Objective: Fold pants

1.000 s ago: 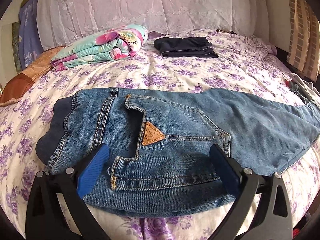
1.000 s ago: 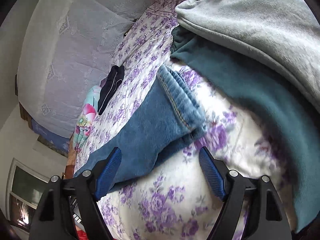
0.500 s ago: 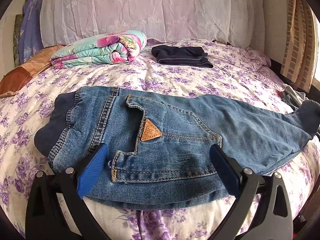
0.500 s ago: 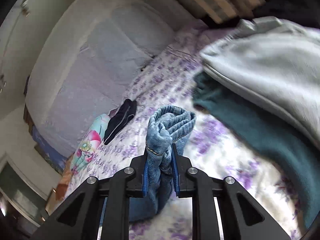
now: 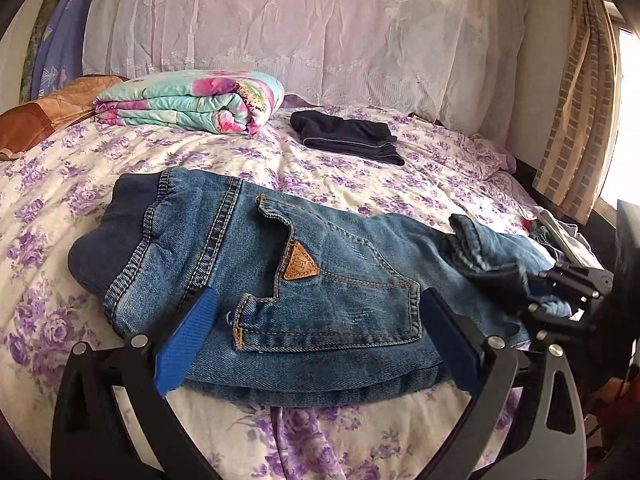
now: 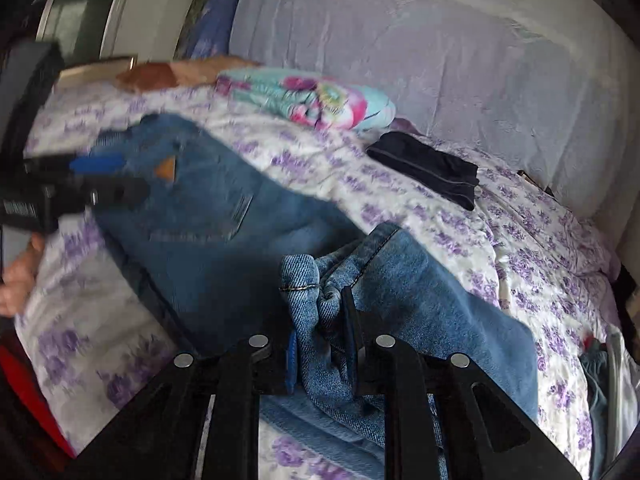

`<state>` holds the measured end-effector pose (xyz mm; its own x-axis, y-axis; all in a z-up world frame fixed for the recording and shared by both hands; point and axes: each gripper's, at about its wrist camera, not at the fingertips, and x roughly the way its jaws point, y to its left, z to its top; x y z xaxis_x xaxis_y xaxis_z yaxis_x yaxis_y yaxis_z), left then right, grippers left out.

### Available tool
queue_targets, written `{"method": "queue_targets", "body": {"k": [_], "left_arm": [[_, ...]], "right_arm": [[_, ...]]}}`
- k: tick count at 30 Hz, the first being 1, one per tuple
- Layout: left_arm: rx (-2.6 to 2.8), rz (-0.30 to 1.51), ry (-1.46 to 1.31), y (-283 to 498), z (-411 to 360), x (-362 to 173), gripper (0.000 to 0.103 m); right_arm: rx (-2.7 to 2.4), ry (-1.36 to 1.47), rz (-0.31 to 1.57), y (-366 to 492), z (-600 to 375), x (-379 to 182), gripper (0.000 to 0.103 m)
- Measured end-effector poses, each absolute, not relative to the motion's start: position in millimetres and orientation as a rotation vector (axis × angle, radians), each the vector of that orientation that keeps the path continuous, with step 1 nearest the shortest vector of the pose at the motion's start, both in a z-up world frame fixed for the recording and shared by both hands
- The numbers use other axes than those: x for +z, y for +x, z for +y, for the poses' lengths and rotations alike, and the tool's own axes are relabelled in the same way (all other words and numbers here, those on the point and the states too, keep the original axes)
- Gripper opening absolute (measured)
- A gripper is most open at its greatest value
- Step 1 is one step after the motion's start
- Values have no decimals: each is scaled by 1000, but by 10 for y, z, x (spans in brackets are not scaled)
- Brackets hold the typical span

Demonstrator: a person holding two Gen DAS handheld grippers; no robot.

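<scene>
Blue jeans (image 5: 304,280) lie folded lengthwise on the floral bedspread, waistband to the left, back pocket with a tan patch facing up. My left gripper (image 5: 316,336) is open and empty, its blue pads on either side of the seat of the jeans near the bed's front edge. My right gripper (image 6: 320,344) is shut on the bunched leg hems (image 6: 308,280) and holds them above the legs. It also shows at the right of the left wrist view (image 5: 516,280), with the hems (image 5: 472,240) carried over the legs.
A folded floral quilt (image 5: 192,100) and a folded dark garment (image 5: 348,136) lie near the lace-covered headboard (image 5: 304,28). A brown cushion (image 5: 44,116) sits at the far left. More clothes (image 6: 612,392) lie at the bed's right edge, by a curtain (image 5: 580,112).
My right gripper closed on the leg hems, lifted them and carried them left toward the waistband. The left gripper stayed open over the seat.
</scene>
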<state>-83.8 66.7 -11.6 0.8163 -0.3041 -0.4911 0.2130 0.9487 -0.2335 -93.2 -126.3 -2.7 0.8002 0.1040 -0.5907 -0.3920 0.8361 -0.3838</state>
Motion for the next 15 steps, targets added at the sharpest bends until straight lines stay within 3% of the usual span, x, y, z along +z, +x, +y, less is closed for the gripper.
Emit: {"method": "queue_targets", "body": {"k": [9,12,15], "left_arm": [[-298,540,-199,-850,714,-113,98],[-294,541,-192,-861,709,-114,98],[-295,542,-192,-865,709,-114,98]], "right_arm": [[318,-490,600,-978,-1229,113,20],[353,-587,697,-912,-1116,-155,33],[435,-515,717,-995,-1204,1,43]]}}
